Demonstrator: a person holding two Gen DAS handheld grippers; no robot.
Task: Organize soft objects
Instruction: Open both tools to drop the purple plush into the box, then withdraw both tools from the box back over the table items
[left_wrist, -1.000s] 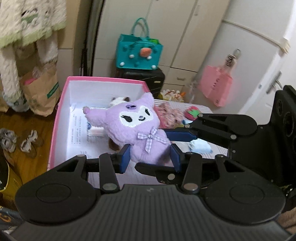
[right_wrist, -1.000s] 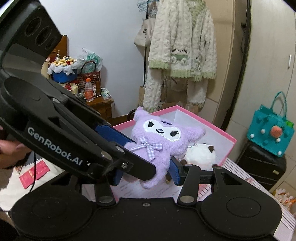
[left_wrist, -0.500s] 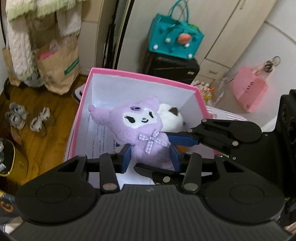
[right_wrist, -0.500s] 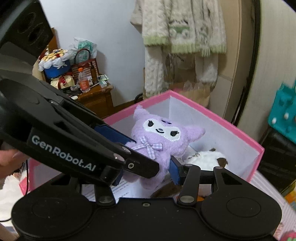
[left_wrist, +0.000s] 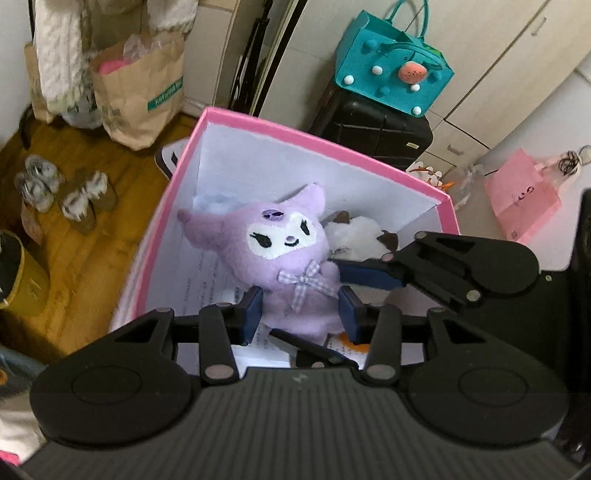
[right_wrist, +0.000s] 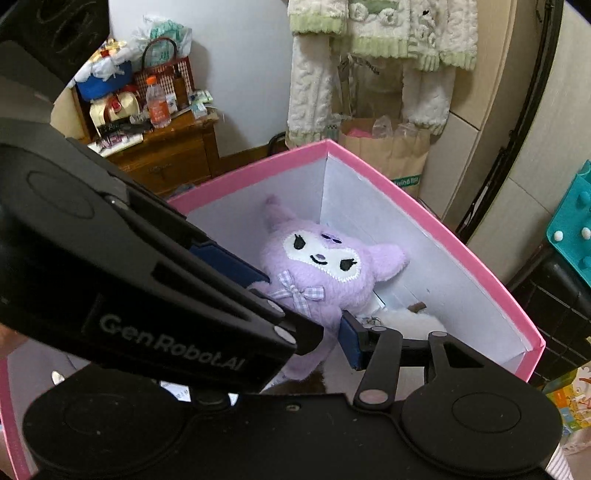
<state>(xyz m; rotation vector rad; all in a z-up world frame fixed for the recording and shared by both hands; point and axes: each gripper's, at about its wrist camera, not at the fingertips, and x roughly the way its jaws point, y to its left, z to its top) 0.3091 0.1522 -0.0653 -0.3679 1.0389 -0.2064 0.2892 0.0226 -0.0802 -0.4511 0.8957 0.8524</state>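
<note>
The left tongs (left_wrist: 301, 314) are closed on the lower body of a purple plush (left_wrist: 280, 254), one blue pad against each side just under its checked bow. The right tongs (right_wrist: 317, 325) grip the same plush (right_wrist: 321, 273) from the other side: the right-hand blue finger (right_wrist: 351, 345) presses against its lower body, while the opposite finger is hidden behind the left tool, which crosses the right wrist view. In the left wrist view, one blue finger (left_wrist: 369, 275) of the right tongs reaches in from the right and touches the toy beside the bow.

The plush sits inside a pink box (left_wrist: 332, 142) with white inner walls, directly ahead of both tongs, its head pointing away from them. Whether it rests on the box floor or hangs just above it cannot be told. Just right of the plush's head, seen from the left tongs, lies a white plush (left_wrist: 354, 236) with brown patches, also in the box. Printed paper (left_wrist: 207, 280) lines the box floor beneath the toys.

Beyond the box, ahead of the left tongs, a teal bag (left_wrist: 395, 62) rests on a black suitcase (left_wrist: 373, 129). To the left stands a brown paper bag (left_wrist: 140, 96), and to the right a pink bag (left_wrist: 524, 195).
</note>
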